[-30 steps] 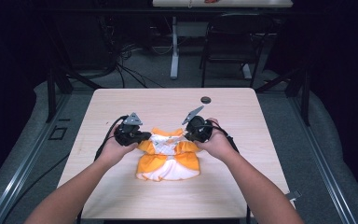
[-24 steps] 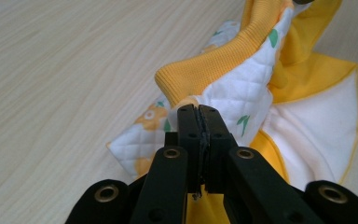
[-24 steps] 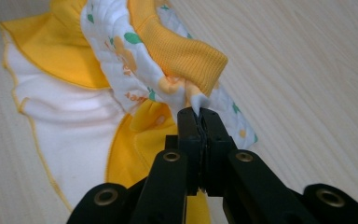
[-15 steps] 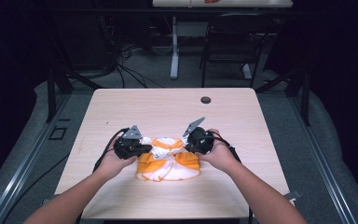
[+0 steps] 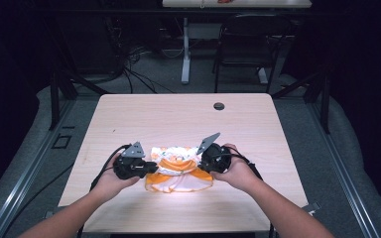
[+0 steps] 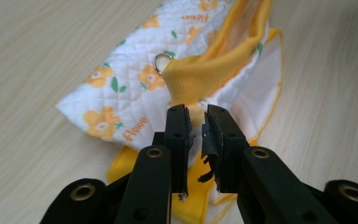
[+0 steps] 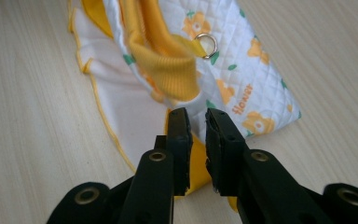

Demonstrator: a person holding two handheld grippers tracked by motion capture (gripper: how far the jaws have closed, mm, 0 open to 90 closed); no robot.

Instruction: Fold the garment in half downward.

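Baby clothing (image 5: 177,168), a small quilted white piece printed with orange flowers and edged in yellow, is lying folded near the front edge of the wooden table (image 5: 178,119), roughly midway between its left and right sides, with a yellow-trimmed skirt part spreading out toward the person. Going from the left, the person's left hand (image 5: 110,179) is holding the left gripper (image 5: 151,167) just at the left edge of the garment, its cable (image 5: 103,168) looping back over the table. In the left gripper view its jaws are standing a narrow gap apart, having just been opening, and the yellow ribbed band (image 6: 214,65) is sitting beyond their tips rather than pinched; nothing is being pressed between the pads. A small metal ring (image 6: 162,61) is showing where that band meets the quilted panel. Farther right, the right gripper (image 5: 202,161) is sitting against the right edge of the garment, held in the right hand (image 5: 238,171), its grey plate (image 5: 208,143) tilting up. In the right gripper view its jaws are likewise parted by a slim gap, having just been opening, hovering over the yellow hem with no cloth caught between them. At the far right of the tabletop, well apart from the hands, a small dark round thing (image 5: 219,106) is resting near the back edge.
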